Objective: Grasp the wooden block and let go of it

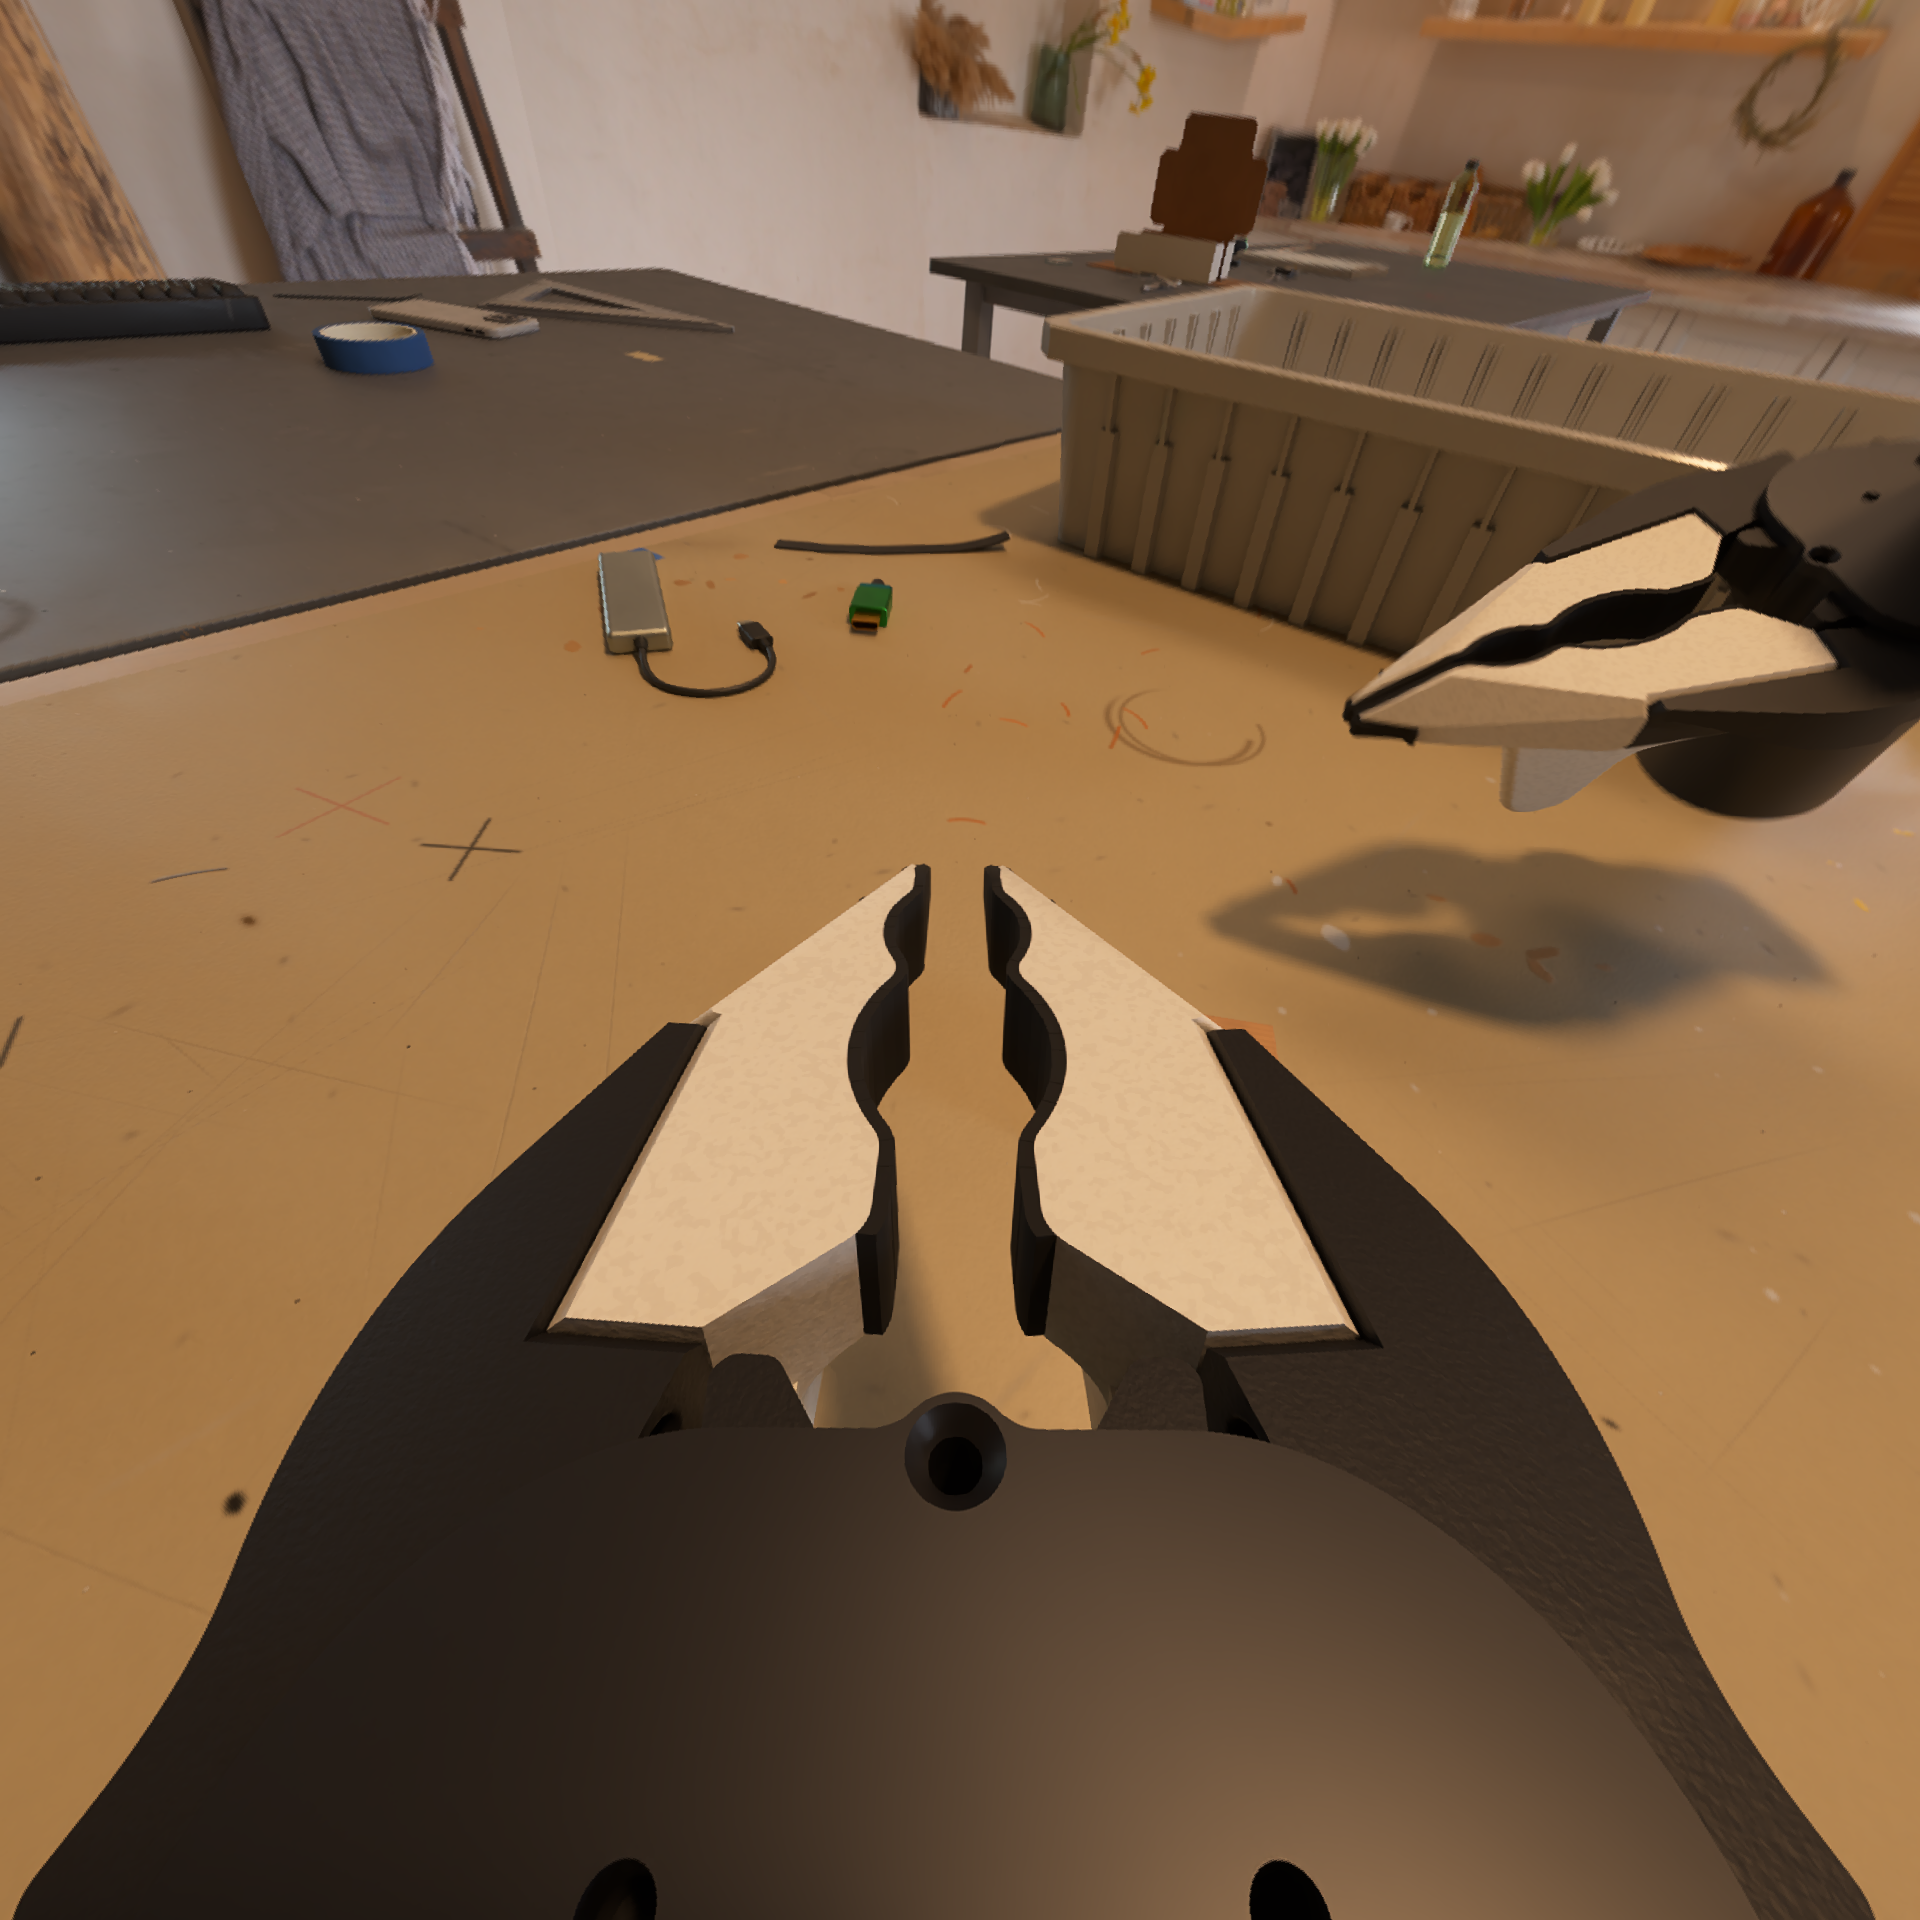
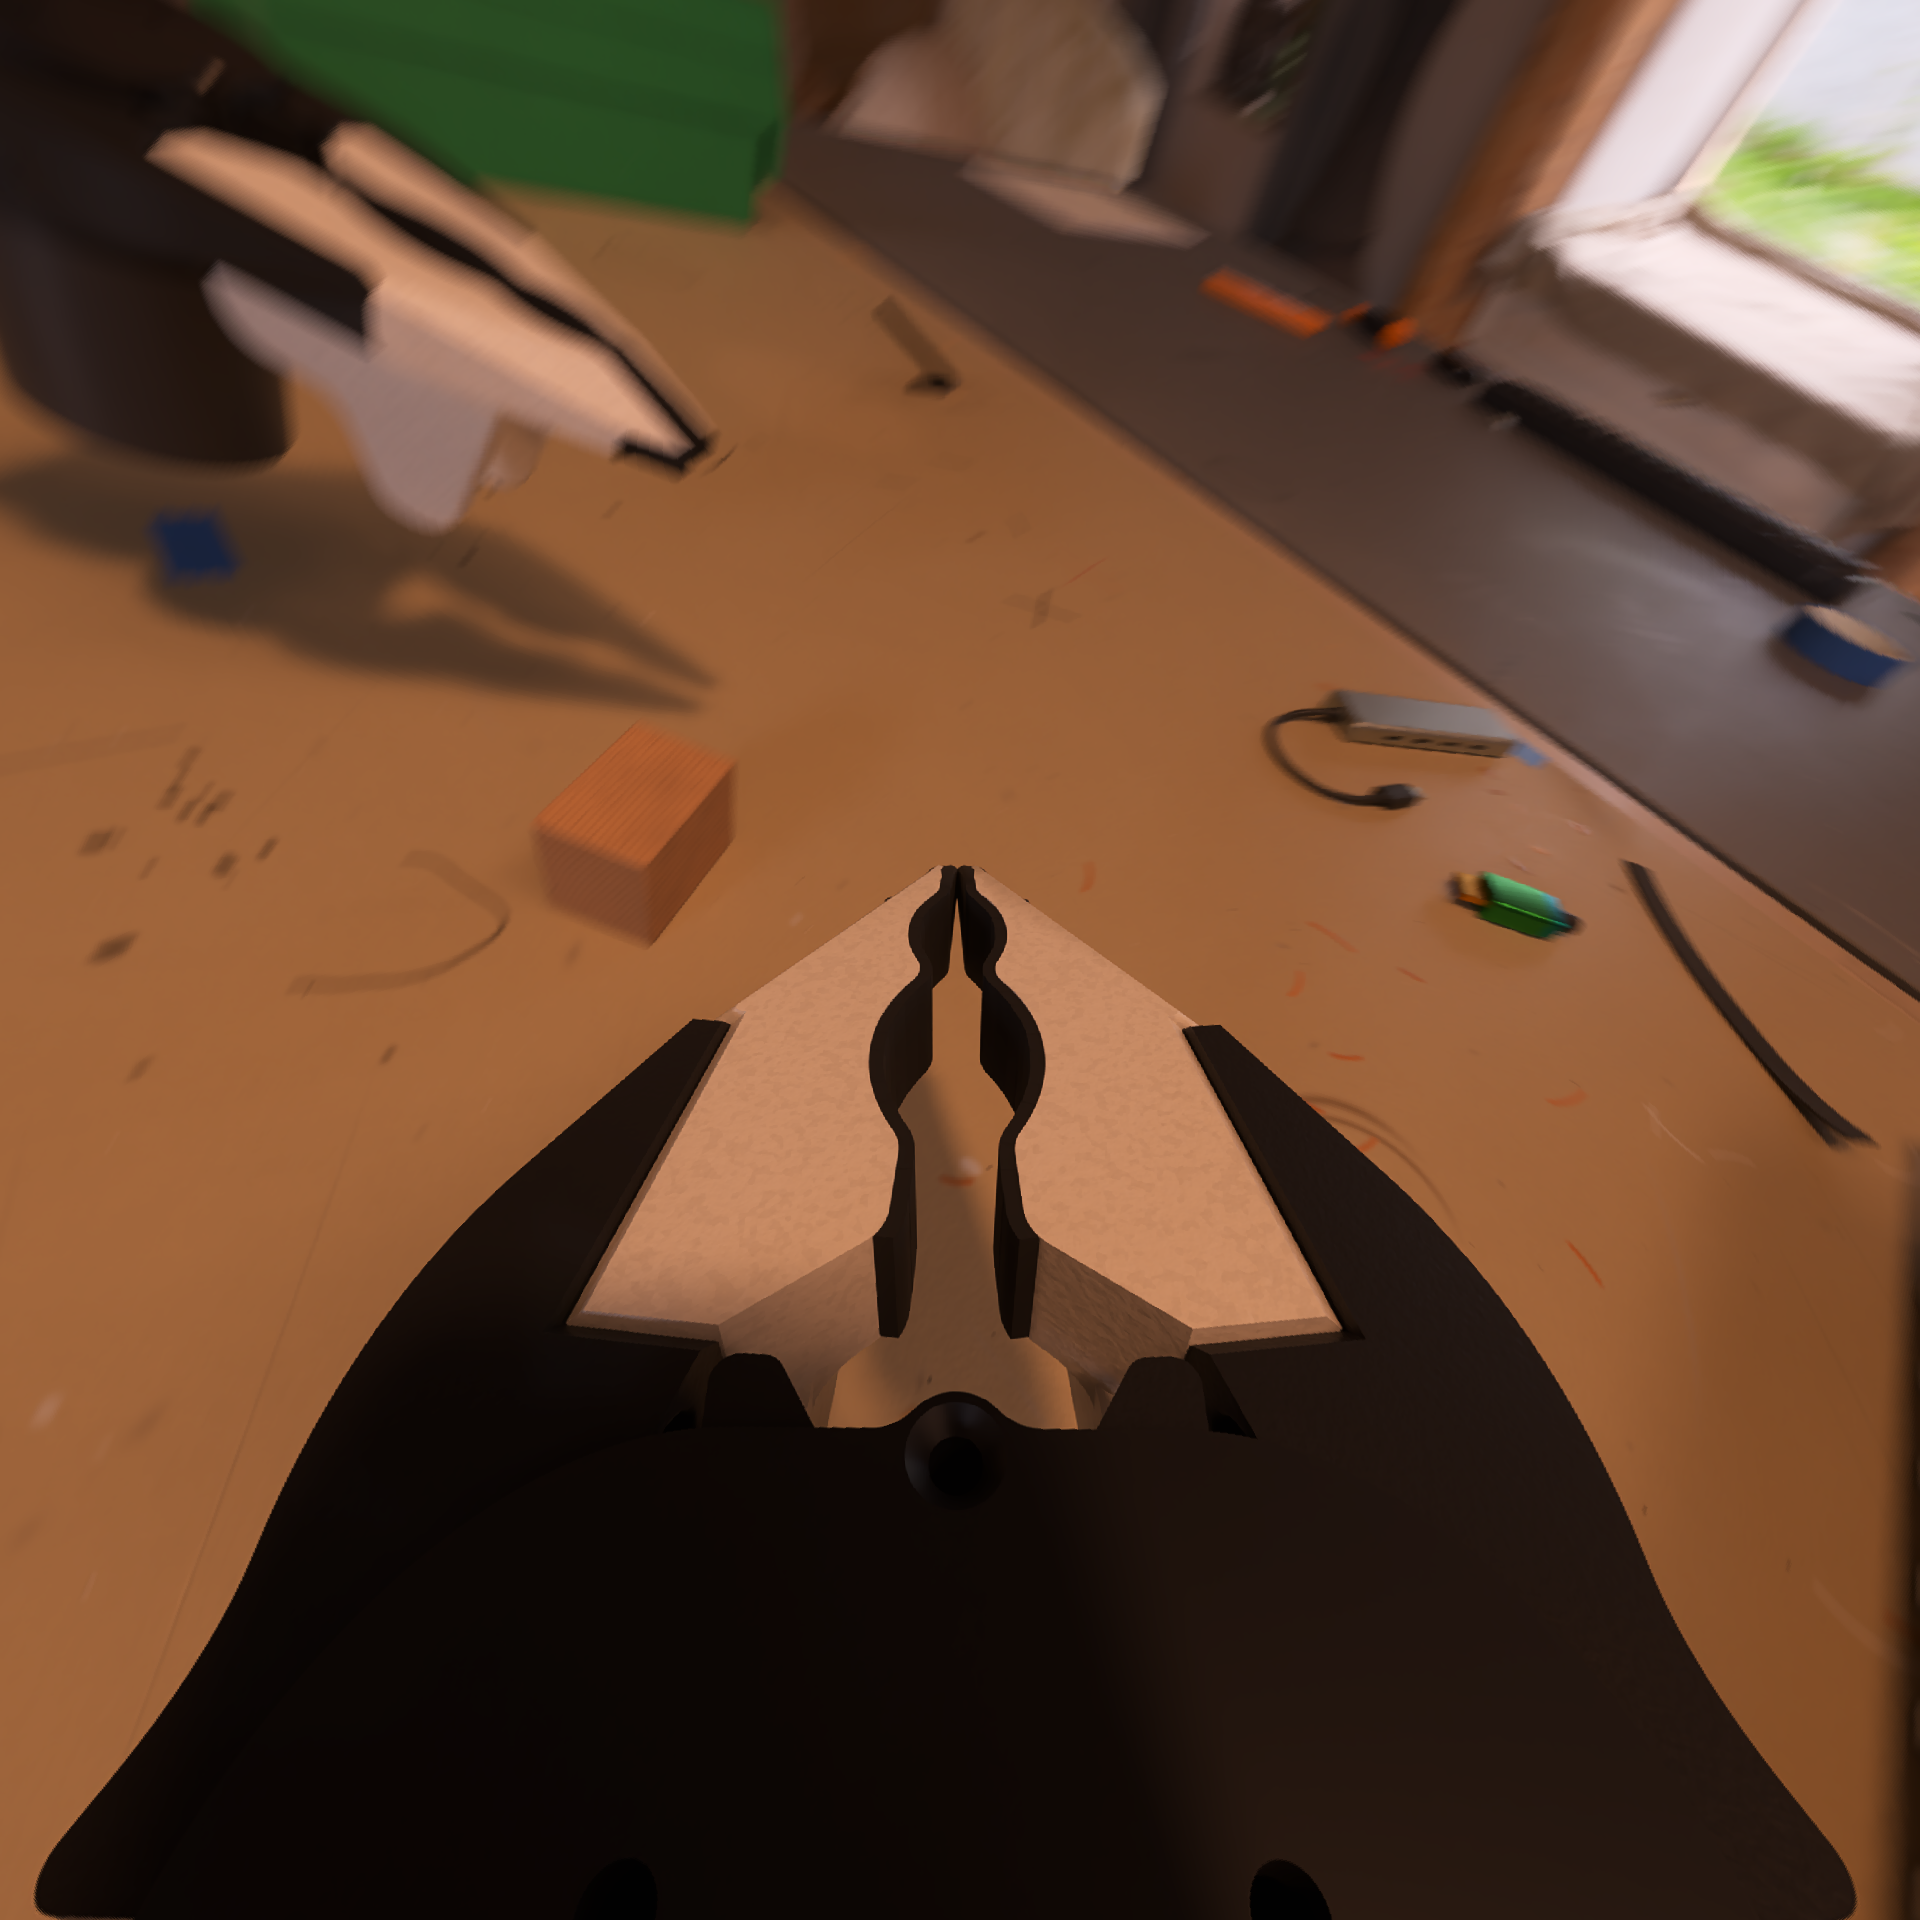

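The wooden block [image 2: 639,826], a small orange-brown cuboid, lies on the tan table [image 2: 935,644] just ahead and to the left of my right gripper [image 2: 956,871]. That gripper is shut and empty, a little above the table. In the left wrist view only a sliver of the block [image 1: 1252,1035] shows beside the right finger. My left gripper [image 1: 956,873] has a narrow gap between its tips and holds nothing. It also shows in the right wrist view [image 2: 665,447], hovering beyond the block. The right gripper shows in the left wrist view [image 1: 1356,717] at the right.
A beige slatted crate [image 1: 1351,436] stands at the far right. A grey USB hub with cable [image 1: 634,603], a green USB stick [image 1: 871,606] and a black strip [image 1: 894,544] lie ahead. A dark mat [image 1: 416,447] holds a blue tape roll [image 1: 372,345].
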